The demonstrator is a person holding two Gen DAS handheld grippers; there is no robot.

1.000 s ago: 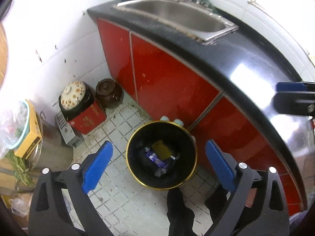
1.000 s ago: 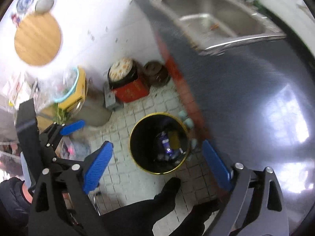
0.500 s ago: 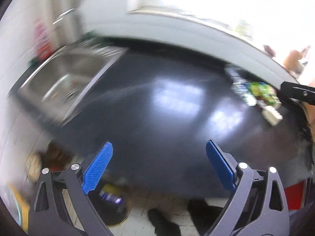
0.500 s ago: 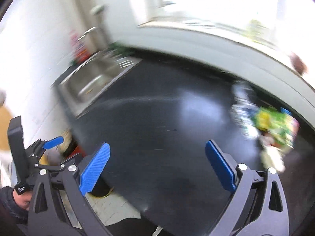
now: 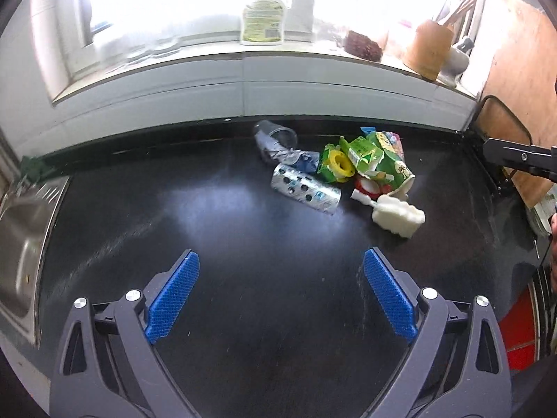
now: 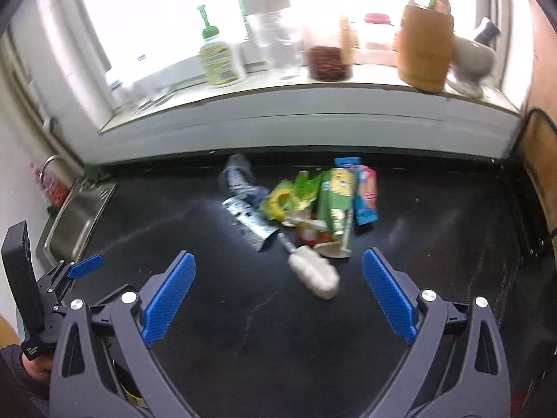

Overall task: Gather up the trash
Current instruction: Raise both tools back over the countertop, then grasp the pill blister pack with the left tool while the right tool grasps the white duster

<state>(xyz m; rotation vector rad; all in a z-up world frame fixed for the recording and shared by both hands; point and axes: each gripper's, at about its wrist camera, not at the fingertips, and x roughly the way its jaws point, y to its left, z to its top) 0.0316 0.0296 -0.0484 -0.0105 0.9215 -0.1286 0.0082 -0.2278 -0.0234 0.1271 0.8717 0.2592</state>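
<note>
both my grippers were spread wide and gripped nothing: the left gripper (image 5: pixel 280 294) and right gripper (image 6: pixel 278 296) hung over the black countertop (image 5: pixel 243 244). the trash pile (image 5: pixel 348 170) lay at one o'clock, its white sponge brush (image 6: pixel 313 275) nearest my right gripper, the silver wrapper (image 5: pixel 306 191) at its nine o'clock.

The black counter (image 5: pixel 243 244) held a trash pile (image 5: pixel 348 167) near the back wall. A white brush (image 5: pixel 397 214) lay just beside the pile.
</note>
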